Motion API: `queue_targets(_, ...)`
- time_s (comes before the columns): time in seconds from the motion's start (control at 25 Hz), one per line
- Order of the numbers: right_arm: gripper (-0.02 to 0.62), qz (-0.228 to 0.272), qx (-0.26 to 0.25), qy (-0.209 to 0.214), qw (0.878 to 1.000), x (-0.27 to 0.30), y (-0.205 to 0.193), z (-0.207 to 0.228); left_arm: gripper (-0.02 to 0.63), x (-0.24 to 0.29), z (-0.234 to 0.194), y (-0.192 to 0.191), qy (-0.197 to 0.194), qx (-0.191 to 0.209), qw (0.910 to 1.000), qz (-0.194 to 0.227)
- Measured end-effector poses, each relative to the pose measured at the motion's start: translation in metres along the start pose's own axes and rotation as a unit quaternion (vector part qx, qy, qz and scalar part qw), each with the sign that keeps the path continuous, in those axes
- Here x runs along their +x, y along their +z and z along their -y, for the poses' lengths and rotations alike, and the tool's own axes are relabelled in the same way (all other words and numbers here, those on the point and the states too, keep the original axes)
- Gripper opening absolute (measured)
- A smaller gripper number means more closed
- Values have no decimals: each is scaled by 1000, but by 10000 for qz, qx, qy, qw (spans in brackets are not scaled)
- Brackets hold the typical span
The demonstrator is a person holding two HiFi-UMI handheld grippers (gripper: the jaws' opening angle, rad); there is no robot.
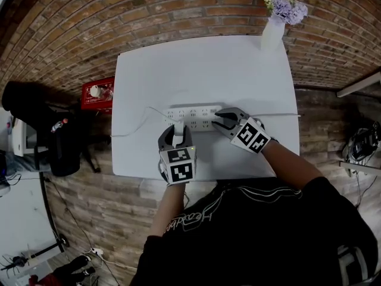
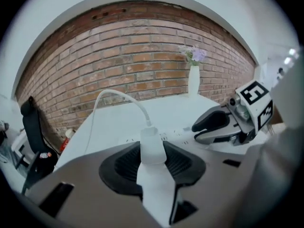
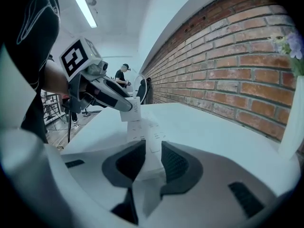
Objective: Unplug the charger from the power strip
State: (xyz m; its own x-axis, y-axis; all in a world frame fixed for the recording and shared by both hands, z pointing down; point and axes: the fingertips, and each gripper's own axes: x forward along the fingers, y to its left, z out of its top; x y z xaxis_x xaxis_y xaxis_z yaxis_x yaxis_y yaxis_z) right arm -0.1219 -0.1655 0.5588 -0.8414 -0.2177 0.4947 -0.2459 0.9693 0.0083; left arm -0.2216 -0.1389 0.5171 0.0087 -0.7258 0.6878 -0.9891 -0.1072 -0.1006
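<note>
**Head view.**
- Found strip (image 1: 196,115) lying across the middle of table (image 1: 202,64).
- Found left gripper (image 1: 177,133) clamped on charger (image 1: 178,126), at the near edge of the strip's left half.
- Found right gripper (image 1: 221,120) pinching the strip's right end, presumably to hold it down.
- Traced cable (image 1: 143,117) from the charger leftward, off the table edge.
- Counted: one strip, one charger, one cable, two grippers, one vase (image 1: 272,33) at the far right corner.
- Could not count sockets; too small.

**Left gripper view.**
- Confirmed left gripper (image 2: 152,163) closed narrow, with a pad pressed on each side of the charger (image 2: 152,146).
- Saw cable (image 2: 118,95) arching up and left from the charger's far end.
- Saw strip (image 2: 173,134) just beyond, with right gripper (image 2: 197,131) at its right end.
- Cannot tell from here whether the pins are out of the socket.
- Counted again: one charger, one cable, one vase (image 2: 194,82).

**Right gripper view.**
- Confirmed right gripper (image 3: 147,163) closed on the strip (image 3: 145,137), with the end held between its pads.
- Saw charger (image 3: 129,110) at the far end, in left gripper (image 3: 124,106), standing on the strip's top face with no gap visible.

**Progress, judged.**
- Done: grasp on the charger and brace on the strip.
- Not shown done: the pull itself.
- Left: draw the charger straight up and clear of the socket.
</note>
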Motion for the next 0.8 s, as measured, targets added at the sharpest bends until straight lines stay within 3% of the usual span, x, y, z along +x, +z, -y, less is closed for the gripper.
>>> queue_targets(0.04,84,16,6,1,10000,-1,0,1,143,-1,1,2,22,27,10000,46)
queue_targets(0.2,84,14,-51,25,10000,-1,-1,-1,138,-1,-5,0,-446,-1053,9934,58)
queue_targets(0.24,84,5,-71,25,10000,-1,-1,-1,138,0,-6,-2,-466,-1115,9927,20)
queue_targets(0.4,84,46,-35,21,10000,-1,0,-1,140,-4,1,5,-70,-144,9998,94)
queue_targets(0.44,84,56,-12,29,10000,-1,1,0,140,-4,1,7,-94,-133,9998,126)
queue_targets(0.56,84,51,-23,46,10000,-1,1,-1,138,-2,-6,5,-449,-961,9943,75)
queue_targets(0.6,84,47,-48,36,10000,-1,0,-2,138,-2,-8,4,-463,-1026,9936,56)
queue_targets(0.76,84,91,-18,17,10000,-1,1,0,141,-5,1,9,-18,81,9999,90)
queue_targets(0.8,84,93,-5,29,10000,-2,1,0,140,-6,2,10,-56,8,9999,116)
